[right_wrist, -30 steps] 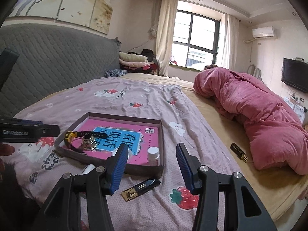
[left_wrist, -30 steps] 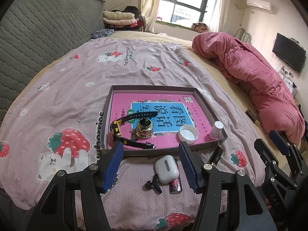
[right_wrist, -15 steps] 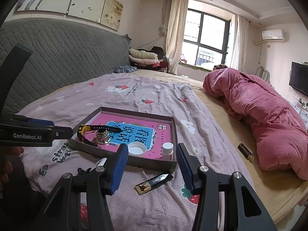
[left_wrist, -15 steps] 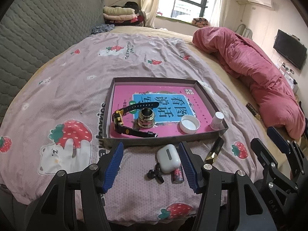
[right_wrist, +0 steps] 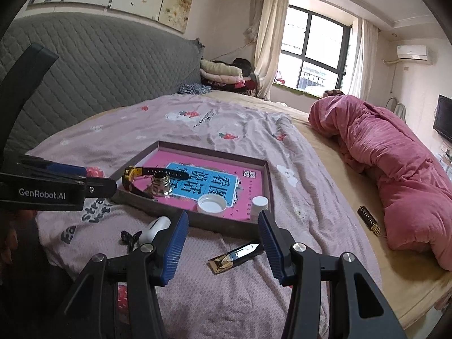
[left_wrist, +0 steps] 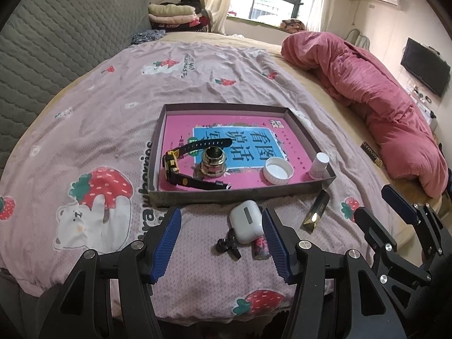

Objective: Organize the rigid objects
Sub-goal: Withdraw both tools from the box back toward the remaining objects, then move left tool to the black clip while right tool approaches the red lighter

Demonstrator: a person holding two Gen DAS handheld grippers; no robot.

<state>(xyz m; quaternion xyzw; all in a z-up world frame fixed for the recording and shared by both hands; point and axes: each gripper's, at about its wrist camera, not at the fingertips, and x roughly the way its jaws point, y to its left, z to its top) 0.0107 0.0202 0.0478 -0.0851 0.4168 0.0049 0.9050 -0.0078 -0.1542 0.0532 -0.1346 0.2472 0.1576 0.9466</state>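
Daylight entered through the window at the far end and lit the room softly and evenly. The panes were overexposed. Shadows were faint. Both fisheye views curved strongly toward dark vignetted corners. Focus was sharp, with no motion blur.

"GenRobot.AI" reads in white letters on the black side of the left gripper. Big Chinese characters, 看图说话, sit upside down on the blue panel of the pink book lying in the tray. The bedsheet print reads "strawberries", partly hidden. The black bar beside the pink duvet carries gold lettering too small to read.
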